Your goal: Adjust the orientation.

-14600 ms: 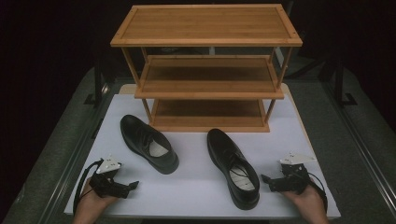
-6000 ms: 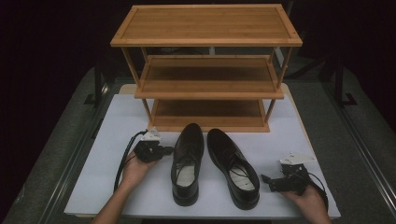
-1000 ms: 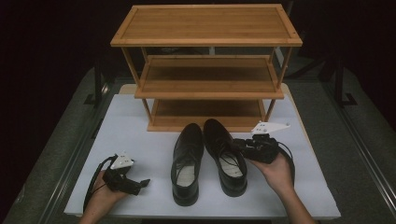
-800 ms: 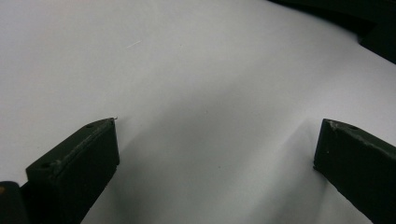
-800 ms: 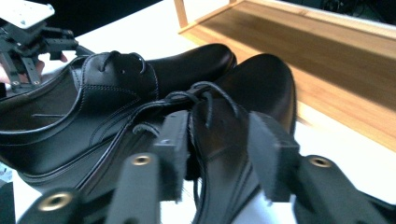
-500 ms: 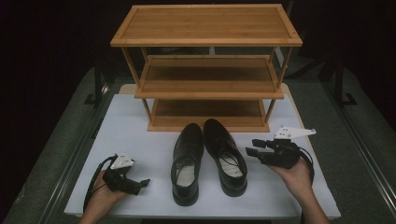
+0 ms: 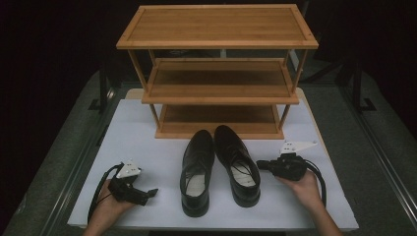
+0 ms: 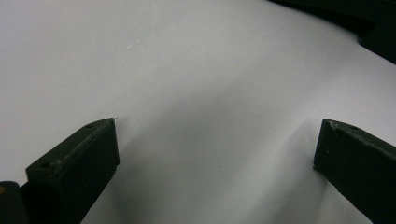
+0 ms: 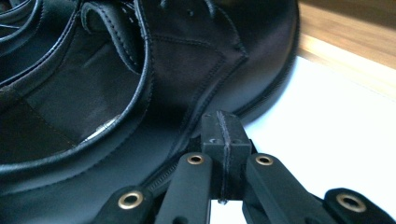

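Fingers, left gripper [image 8: 215, 154]: black blocky jaws spread wide apart, nothing between; bare white tabletop [image 8: 196, 84] seen under them.
Fingers, right gripper [image 9: 223, 140]: jaws pressed together, seam closed, nothing clamped; tips close by the side of the right shoe [image 9: 196, 60], contact not clear.
Left gripper, high view [image 7: 147, 193]: held low at near-left of table, well apart from shoes, tips aimed twd left shoe.
Right gripper, high view [image 7: 263, 165]: held just beside right shoe's outer side, tips pointing at it.
Left shoe [image 7: 196, 172]: black smooth leather, laced dress type, pale insole visible; long axis runs near-to-far, toe twd rack, heel twd person.
Right shoe [image 7: 238, 163]: same make; toe twd rack but angled slightly left, heel swung out right. Stitching and glossy welt seen in right gripper view.
Pair: side by side at table centre, toes near each other, just short of rack.
Rack [image 7: 219, 73]: 3 tiers, light wood planks, rectangular, slim legs; at far-centre of table.
Table [image 7: 142, 128]: flat, white, matte.
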Tool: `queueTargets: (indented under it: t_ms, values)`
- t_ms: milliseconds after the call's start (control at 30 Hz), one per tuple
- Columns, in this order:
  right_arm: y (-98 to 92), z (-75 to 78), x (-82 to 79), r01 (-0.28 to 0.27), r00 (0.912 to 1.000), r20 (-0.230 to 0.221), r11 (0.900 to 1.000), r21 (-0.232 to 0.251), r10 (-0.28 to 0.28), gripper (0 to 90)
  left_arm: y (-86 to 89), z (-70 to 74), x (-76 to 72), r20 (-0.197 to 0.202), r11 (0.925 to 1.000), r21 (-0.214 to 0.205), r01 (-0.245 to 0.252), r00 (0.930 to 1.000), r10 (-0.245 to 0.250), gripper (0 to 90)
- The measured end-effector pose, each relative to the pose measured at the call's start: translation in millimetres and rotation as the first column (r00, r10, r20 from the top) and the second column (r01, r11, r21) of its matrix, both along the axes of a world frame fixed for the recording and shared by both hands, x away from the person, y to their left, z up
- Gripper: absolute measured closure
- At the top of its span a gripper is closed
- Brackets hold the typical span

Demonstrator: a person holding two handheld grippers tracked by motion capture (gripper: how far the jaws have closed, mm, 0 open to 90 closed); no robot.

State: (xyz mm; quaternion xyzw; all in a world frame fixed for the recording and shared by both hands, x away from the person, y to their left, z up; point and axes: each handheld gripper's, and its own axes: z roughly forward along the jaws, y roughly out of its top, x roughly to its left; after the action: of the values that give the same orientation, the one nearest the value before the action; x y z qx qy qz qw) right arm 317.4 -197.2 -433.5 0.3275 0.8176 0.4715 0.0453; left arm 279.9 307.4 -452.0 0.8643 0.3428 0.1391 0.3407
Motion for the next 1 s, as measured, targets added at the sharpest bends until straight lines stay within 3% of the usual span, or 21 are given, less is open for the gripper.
queueTargets:
  t_ms: [367, 600, 733, 967, 1000]
  values:
    - [8.7, 2.4, -4.9, -0.032, 0.9994, 0.014, 0.9993, 0.021, 0.031, 89.8, 0.0, 0.0, 0.1, 0.0, 1.0, 0.001, 0.001, 1.0, -0.001, 0.0]
    - [16.7, 1.6, -9.3, -0.089, 0.996, 0.001, 0.9957, 0.024, 0.089, 89.8, 0.0, 0.0, 0.1, 0.0, 1.0, 0.001, 0.001, 1.0, -0.001, 0.0]
    - [27.7, 1.2, -14.1, -0.146, 0.9892, -0.004, 0.9891, 0.016, 0.146, 89.7, 0.0, 0.0, 0.1, 0.0, 1.0, 0.001, 0.0, 1.0, 0.0, 0.0]
    - [26.7, 2.0, -14.0, -0.138, 0.9904, -0.001, 0.9903, 0.012, 0.138, 88.9, 0.0, 0.1, 0.1, 0.0, 1.0, 0.001, 0.0, 1.0, 0.0, 0.0]
    - [24.4, 3.1, -13.3, -0.121, 0.9927, 0.007, 0.9926, 0.015, 0.121, 83.3, -0.1, 0.2, 0.1, 0.0, 1.0, 0.001, 0.0, 1.0, 0.0, 0.0]
